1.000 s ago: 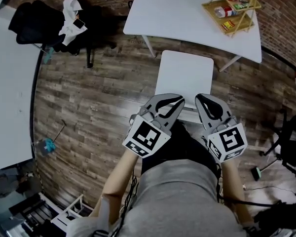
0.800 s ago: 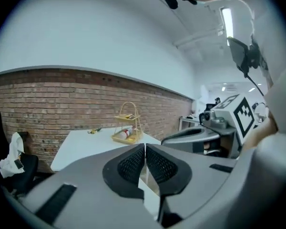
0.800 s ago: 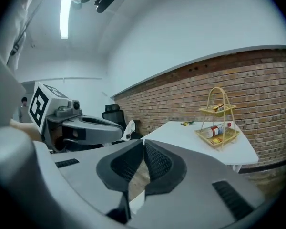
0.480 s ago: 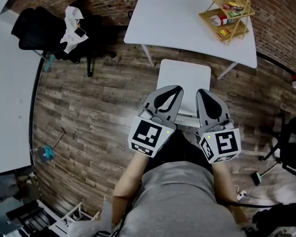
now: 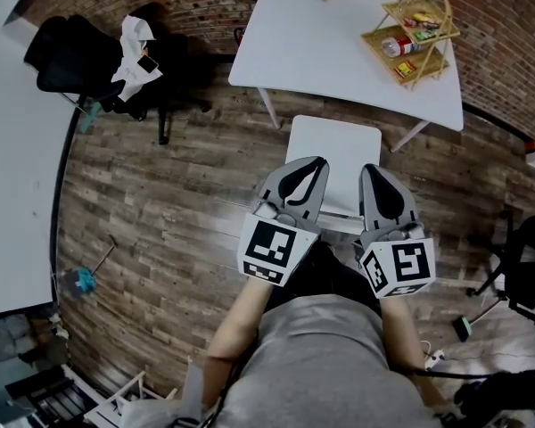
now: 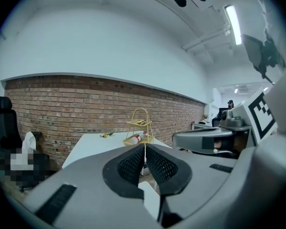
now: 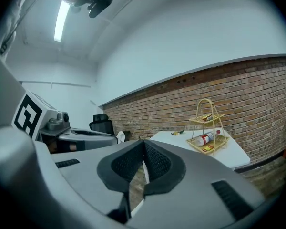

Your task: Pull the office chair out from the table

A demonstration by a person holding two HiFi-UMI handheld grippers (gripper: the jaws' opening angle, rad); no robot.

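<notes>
Head view. The white chair (image 5: pixel 334 154) sits at frame centre, just below the white table (image 5: pixel 321 43). The seat's long axis runs top to bottom of the frame. Its front edge points up at the table, and its back edge is at the bottom, by my tongs. A strip of wood floor shows between the seat front and the table's near edge. The left gripper (image 5: pixel 314 166) and right gripper (image 5: pixel 371 172) lie side by side, tips over the rear of the seat. A wire rack (image 5: pixel 415 29) stands on the table's right end. A black chair (image 5: pixel 80 56) with clothes on it is at upper left.

Left gripper view. The jaws are pressed together at the tips (image 6: pixel 144 147). White chair (image 6: pixel 151 197) shows through the gap under the pads; I cannot tell whether anything is pinched. The table (image 6: pixel 93 144) and rack (image 6: pixel 139 128) are straight ahead, with a brick wall behind.

Right gripper view. The tips are pressed together (image 7: pixel 143 143), and a thin white sliver of chair (image 7: pixel 145 172) shows in the gap below them. The table (image 7: pixel 229 154) lies right of centre.

Against 1.0 s ago: the floor strip between chair and table is a little wider. Both tongs sit on the chair as before, jaws unchanged. More of the table's far edge is in frame.
</notes>
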